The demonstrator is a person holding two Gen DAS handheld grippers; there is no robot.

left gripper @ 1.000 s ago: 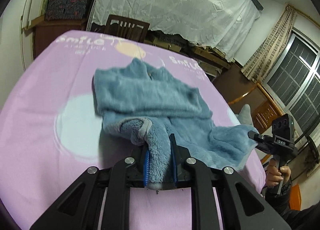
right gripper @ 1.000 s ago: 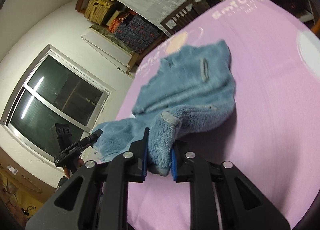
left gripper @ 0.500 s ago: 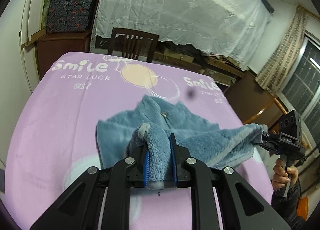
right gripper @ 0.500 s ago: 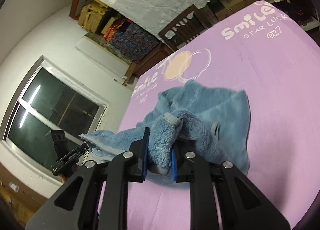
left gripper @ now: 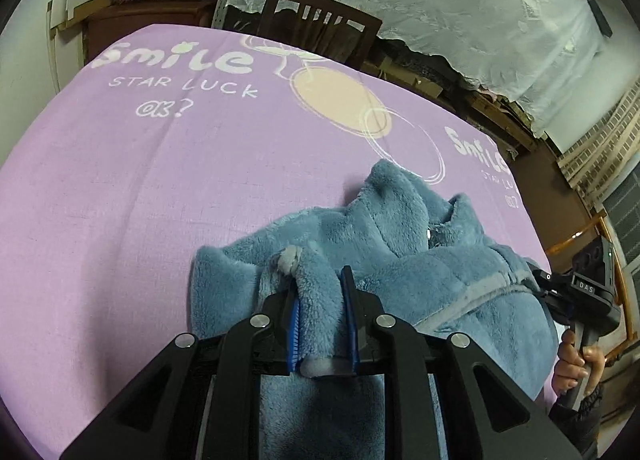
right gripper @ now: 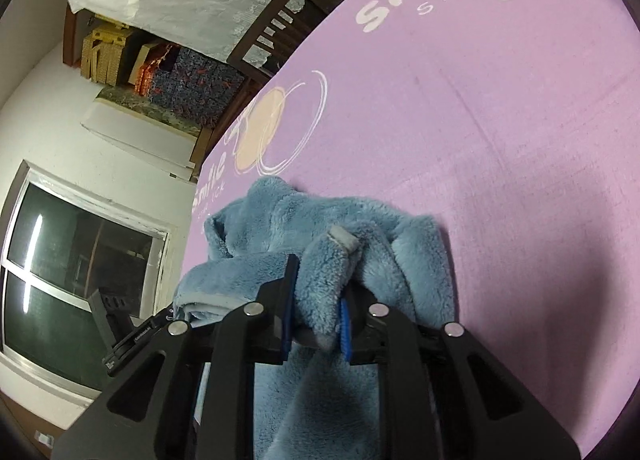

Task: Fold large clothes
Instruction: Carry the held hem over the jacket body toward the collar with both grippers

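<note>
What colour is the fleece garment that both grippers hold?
The fleece garment is dusty blue with pale grey trim, clearest in the left wrist view.

The purple sheet [left gripper: 120, 180] lay bare from its far edge to the blue fleece garment [left gripper: 400, 260], heaped near the near edge; a wooden chair [left gripper: 320, 28] stood against the far edge; clutter crowded behind.

There is one fluffy blue jacket [left gripper: 400, 260], two black grippers, the left gripper [left gripper: 322, 316] and the right gripper [right gripper: 316, 316], one purple sheet [left gripper: 160, 180], and one wooden chair [left gripper: 320, 24] at 12 o'clock.
</note>
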